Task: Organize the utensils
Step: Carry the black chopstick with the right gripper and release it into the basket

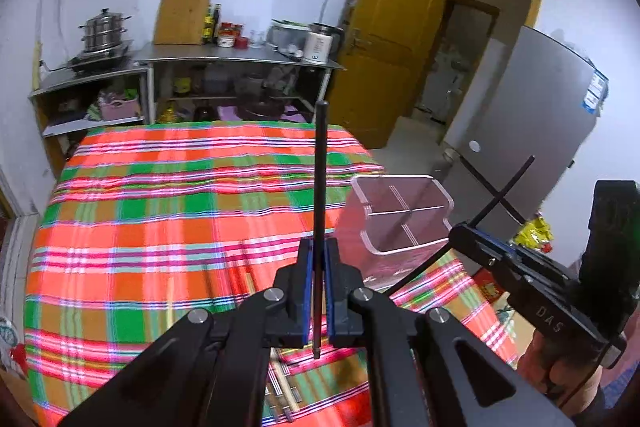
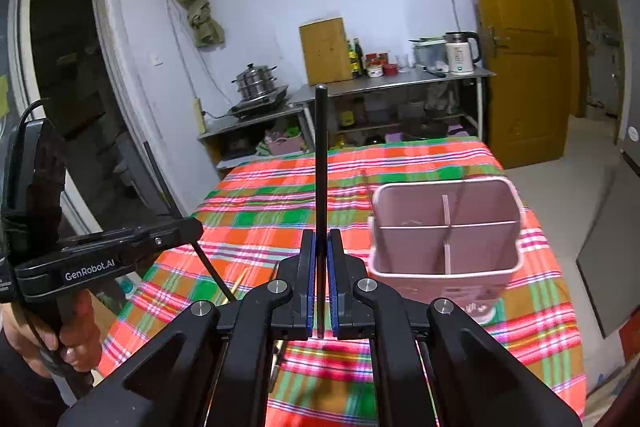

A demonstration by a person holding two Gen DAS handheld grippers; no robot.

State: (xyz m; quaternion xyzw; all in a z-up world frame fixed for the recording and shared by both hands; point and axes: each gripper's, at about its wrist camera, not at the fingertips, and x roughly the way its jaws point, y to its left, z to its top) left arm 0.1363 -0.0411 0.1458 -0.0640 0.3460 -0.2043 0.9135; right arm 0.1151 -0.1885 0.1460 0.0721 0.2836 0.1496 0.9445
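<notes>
My left gripper [image 1: 319,247] is shut on a black chopstick [image 1: 320,167] that stands upright between its blue pads. My right gripper [image 2: 321,239] is shut the same way on a second black chopstick [image 2: 321,163]. A pink utensil holder [image 2: 444,287] with cross dividers stands on the plaid tablecloth [image 2: 280,195], just right of the right gripper. In the left wrist view the pink holder [image 1: 400,187] is ahead to the right, with the right gripper [image 1: 468,227] beside it and its chopstick [image 1: 516,175] slanting up. The left gripper [image 2: 192,227] shows at the left, held by a hand [image 2: 76,347].
Wooden chopsticks [image 1: 248,283] and other utensils [image 1: 280,387] lie on the tablecloth [image 1: 160,227] below the grippers. Steel shelves with pots [image 1: 104,31] and jars stand behind the table. A fridge [image 1: 520,107] and a yellow door [image 1: 392,27] are to the right.
</notes>
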